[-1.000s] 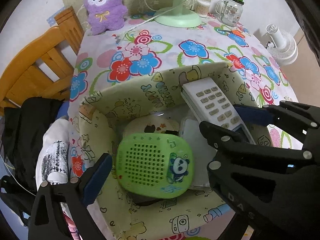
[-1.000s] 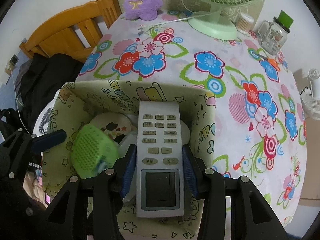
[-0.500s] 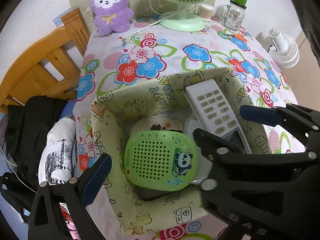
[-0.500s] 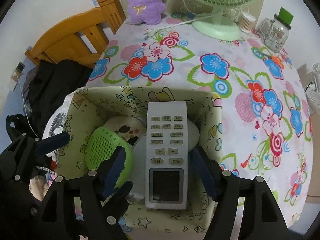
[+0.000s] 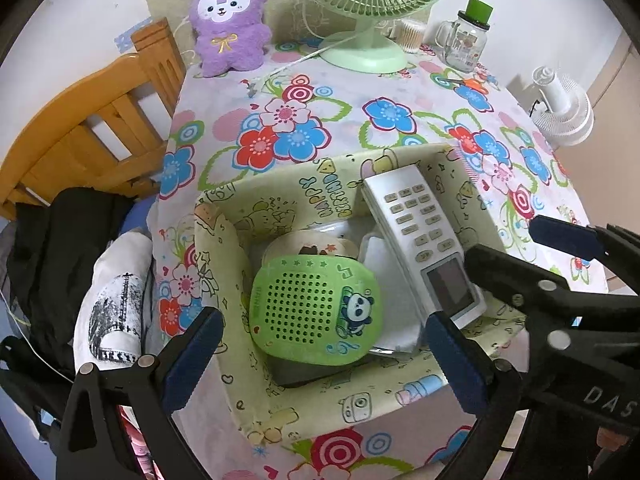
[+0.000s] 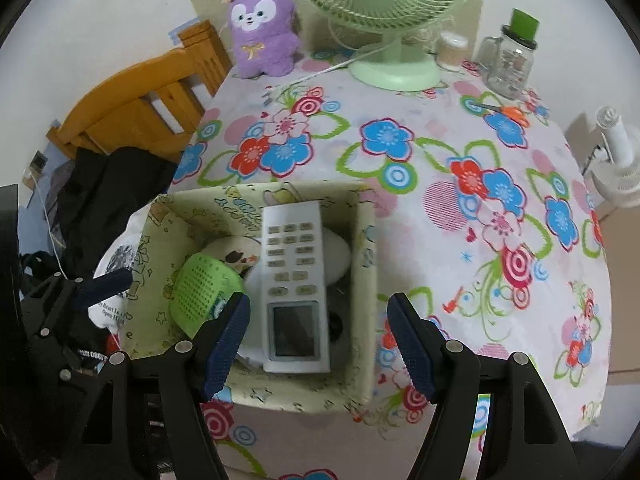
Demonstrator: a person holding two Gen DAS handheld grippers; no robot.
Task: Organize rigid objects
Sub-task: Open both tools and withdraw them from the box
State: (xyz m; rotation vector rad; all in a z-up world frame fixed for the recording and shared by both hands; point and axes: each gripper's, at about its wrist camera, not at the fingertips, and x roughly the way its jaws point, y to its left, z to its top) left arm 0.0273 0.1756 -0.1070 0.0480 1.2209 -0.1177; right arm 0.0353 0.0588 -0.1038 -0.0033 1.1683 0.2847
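Note:
A pale green fabric storage box (image 5: 224, 264) (image 6: 366, 264) stands at the table's near edge. In it lie a white remote control (image 5: 424, 236) (image 6: 294, 280), a green panda speaker (image 5: 316, 312) (image 6: 202, 292) and a round cream item (image 5: 308, 244) beneath. My left gripper (image 5: 324, 364) is open and empty, just above the box's near side. My right gripper (image 6: 320, 344) is open and empty, raised over the remote's screen end; it also shows in the left wrist view (image 5: 560, 280).
A floral tablecloth (image 6: 460, 160) covers the table. At the back stand a purple plush toy (image 6: 264, 44), a green desk fan (image 6: 392, 20), a glass jar with green lid (image 6: 510, 60) and orange scissors (image 6: 512, 112). A wooden chair (image 5: 88, 136) with dark clothes stands left; a white fan (image 5: 560, 112) right.
My right gripper has opened, let go of the remote in the box and pulled back. My left gripper has also drawn back and up from the box.

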